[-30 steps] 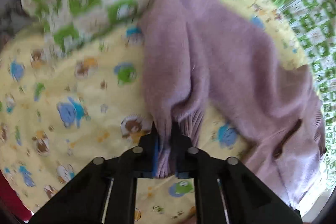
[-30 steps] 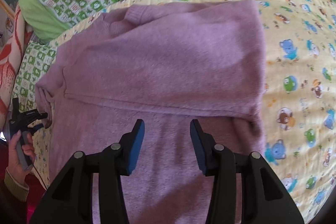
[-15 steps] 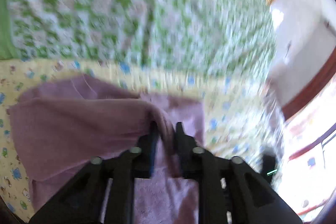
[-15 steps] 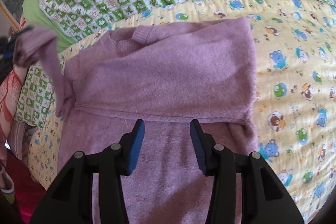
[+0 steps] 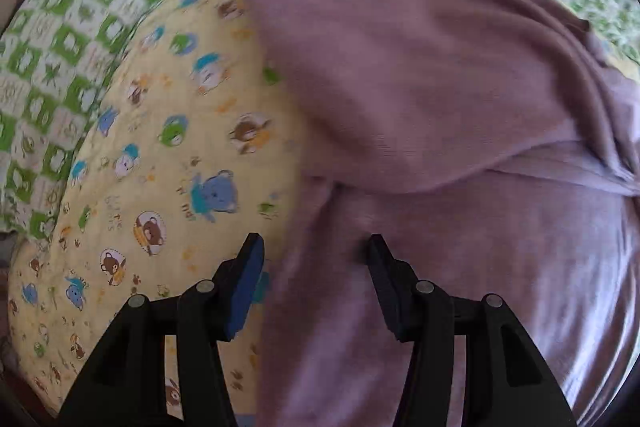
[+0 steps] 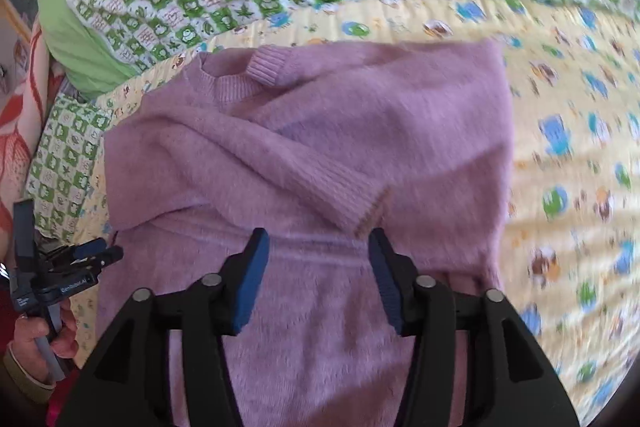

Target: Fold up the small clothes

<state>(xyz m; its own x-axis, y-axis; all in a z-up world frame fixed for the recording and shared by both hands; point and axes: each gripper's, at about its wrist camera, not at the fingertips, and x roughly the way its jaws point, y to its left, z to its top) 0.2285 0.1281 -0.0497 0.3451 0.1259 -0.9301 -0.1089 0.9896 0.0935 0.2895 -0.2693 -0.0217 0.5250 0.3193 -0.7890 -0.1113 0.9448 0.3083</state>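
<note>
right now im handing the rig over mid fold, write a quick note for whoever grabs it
Left gripper: jaws opening, nothing between them, over the sweater's edge.
Right gripper: jaws opening, empty, above the lower body.
Purple sweater lies on the yellow bear blanket.
Done: both sleeves folded across the chest, one cuff near the middle.
Left: fold the bottom half up to the collar, then smooth.

purple sweater point(image 5: 440, 99), opening left hand-held gripper point(image 5: 316, 247), empty
</note>
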